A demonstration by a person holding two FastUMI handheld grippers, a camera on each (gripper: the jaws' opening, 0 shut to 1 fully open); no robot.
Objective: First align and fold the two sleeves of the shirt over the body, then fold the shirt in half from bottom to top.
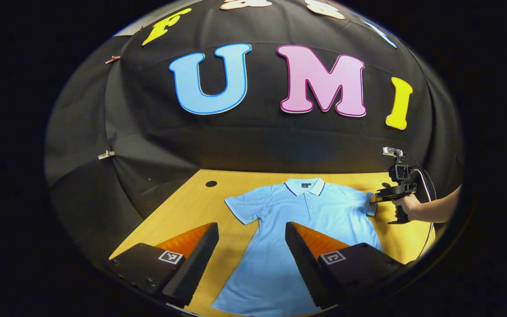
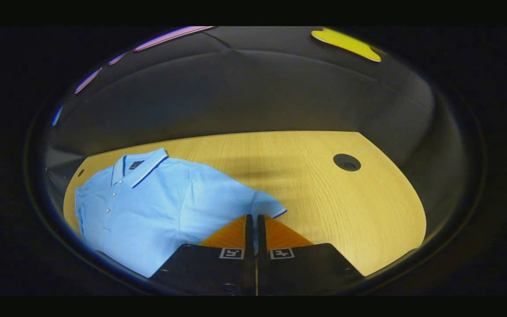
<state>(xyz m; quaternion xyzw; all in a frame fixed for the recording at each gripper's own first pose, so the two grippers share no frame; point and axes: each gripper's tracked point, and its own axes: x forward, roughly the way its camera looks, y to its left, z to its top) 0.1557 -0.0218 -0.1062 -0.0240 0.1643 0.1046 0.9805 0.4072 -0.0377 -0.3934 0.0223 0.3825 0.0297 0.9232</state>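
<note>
A light blue polo shirt [image 1: 306, 220] lies face up and spread flat on the wooden table [image 1: 192, 207], collar [image 1: 304, 186] toward the black cloth wall and hem toward the near edge. In the left gripper view, the left gripper [image 1: 251, 231] hangs above the lower part of the shirt with its fingers spread wide, nothing between them; one finger sits over bare wood to the left of the shirt, the other over the shirt's body. The shirt's one sleeve [image 1: 242, 209] lies stretched out flat to the side, clear of that gripper. Farther right, a hand [image 1: 407, 206] holds the right gripper [image 1: 374, 199] at the cuff of the other sleeve [image 2: 262, 202]. In the right gripper view its fingers are pressed together on that sleeve's dark-trimmed edge, pinching the fabric. A round dark cable hole [image 2: 347, 162] sits in the table to the right, well apart from the shirt.
</note>
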